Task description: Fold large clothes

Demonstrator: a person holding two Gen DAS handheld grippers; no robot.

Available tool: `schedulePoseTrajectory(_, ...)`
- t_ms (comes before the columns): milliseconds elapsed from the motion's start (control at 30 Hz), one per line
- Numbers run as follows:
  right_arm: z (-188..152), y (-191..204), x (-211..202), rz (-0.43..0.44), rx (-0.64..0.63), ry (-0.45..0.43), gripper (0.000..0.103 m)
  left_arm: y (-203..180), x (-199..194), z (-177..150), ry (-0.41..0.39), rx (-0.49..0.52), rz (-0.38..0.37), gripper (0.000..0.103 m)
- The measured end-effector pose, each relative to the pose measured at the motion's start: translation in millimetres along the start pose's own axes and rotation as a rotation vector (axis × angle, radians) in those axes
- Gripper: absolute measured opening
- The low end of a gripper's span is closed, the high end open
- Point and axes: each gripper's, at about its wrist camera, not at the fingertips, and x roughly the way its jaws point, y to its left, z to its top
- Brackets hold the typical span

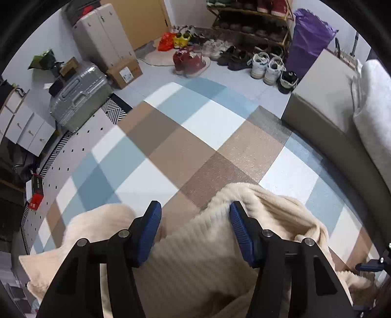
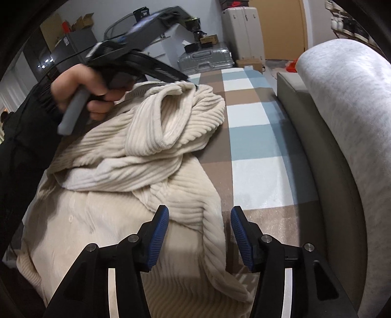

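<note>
Where the sweater [image 2: 136, 171] ends, bare checked blanket [image 2: 251, 151] meets the sofa [image 2: 325, 171].

Even, soft indoor light; fisheye-curved edges, motion-blurred left gripper [image 2: 188, 82].

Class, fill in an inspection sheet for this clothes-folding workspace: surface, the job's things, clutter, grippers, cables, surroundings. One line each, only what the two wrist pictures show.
Surface: checked blanket in blue, white and brown, spread flat.
Job's things: cream ribbed garment lying on it, bunched, partly folded over itself.
Clutter: nothing seen on the blanket besides the garment.
Grippers: left gripper open above the garment; right gripper open over the garment's edge, nothing pinched; a hand holds the left one.
Cables: thin cord on the floor near the cardboard box.
Surroundings: silver suitcase, shoe rack, shoes on the floor, grey padded edge.
</note>
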Motion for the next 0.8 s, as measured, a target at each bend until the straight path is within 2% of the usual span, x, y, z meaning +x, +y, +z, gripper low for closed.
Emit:
schedulePoseTrajectory(33, 1.2, 1.3, 3.3, 0.006, -0.01, 0.007, 0.053, -2.8, 4.2, -0.5, 0.0, 0.013, 0.008, 0.052)
schedulePoseTrajectory(100, 5.5, 5.5, 11.0, 0.0, -0.031, 0.013, 0.053, -5.9, 1.7, -4.8, -0.009, 0.036, -0.02, 0.026)
schedulePoseTrajectory(133, 6.8, 8.0, 14.6, -0.002, -0.042, 0.019, 0.053, -8.5, -3.2, -5.6, -0.01, 0.044, -0.043, 0.006)
schedulePoseTrajectory(200, 8.9, 13.8, 22.3, -0.007, -0.073, 0.028, 0.047, -12.9, -16.1, -10.7, -0.052, 0.053, -0.014, 0.002)
schedulePoseTrajectory(267, 7.3, 19.0, 25.4, -0.043, -0.114, 0.022, 0.01, -7.5, -35.1, -12.7, -0.122, 0.015, -0.011, 0.001)
schedulePoseTrajectory(333, 4.8, 14.7, 15.3, -0.005, -0.086, -0.008, 0.008, 10.5, -59.3, -14.2, -0.204, -0.074, -0.053, 0.0)
schedulePoseTrajectory(367, 3.0, 10.2, 3.7, 0.016, -0.057, -0.052, 0.007, 19.4, -70.3, -14.8, -0.242, -0.115, -0.079, 0.0)
schedulePoseTrajectory(400, 1.7, 4.8, -4.3, 0.029, -0.022, -0.083, 0.006, 26.4, -77.8, -15.2, -0.269, -0.145, -0.097, 0.0)
schedulePoseTrajectory(467, -0.4, -16.3, -21.8, 0.108, 0.121, -0.156, 0.006, 43.9, -96.4, -19.3, -0.324, -0.213, -0.161, 0.0)
schedulePoseTrajectory(567, -10.0, -55.1, -23.2, 0.241, 0.402, -0.194, 0.006, 62.8, -102.7, -23.2, -0.358, -0.284, -0.244, 0.0)
schedulePoseTrajectory(600, -12.5, -59.2, -19.6, 0.205, 0.436, -0.193, 0.006, 67.4, -98.8, -22.9, -0.357, -0.308, -0.26, 0.0)
schedulePoseTrajectory(633, -12.4, -53.2, -17.8, 0.113, 0.397, -0.182, 0.009, 71.0, -92.0, -21.3, -0.353, -0.335, -0.253, 0.0)
schedulePoseTrajectory(667, -10.8, -41.2, -12.2, -0.03, 0.32, -0.134, 0.017, 74.4, -85.6, -19.5, -0.347, -0.357, -0.171, 0.0)
schedulePoseTrajectory(700, -10.4, -32.9, -7.7, -0.116, 0.267, -0.091, 0.02, 76.9, -76.9, -16.9, -0.329, -0.367, -0.117, 0.0)
schedulePoseTrajectory(733, -11.3, -27.7, -7.0, -0.143, 0.237, -0.079, 0.027, 76.4, -69.0, -12.5, -0.313, -0.37, -0.103, 0.0)
schedulePoseTrajectory(767, -13.0, -22.8, -10.7, -0.138, 0.204, -0.088, 0.037, 75.6, -62.4, -11.5, -0.289, -0.367, -0.093, 0.0)
schedulePoseTrajectory(800, -13.8, -20.1, -15.5, -0.119, 0.186, -0.105, 0.042, 73.4, -60.6, -12.3, -0.284, -0.363, -0.091, 0.0)
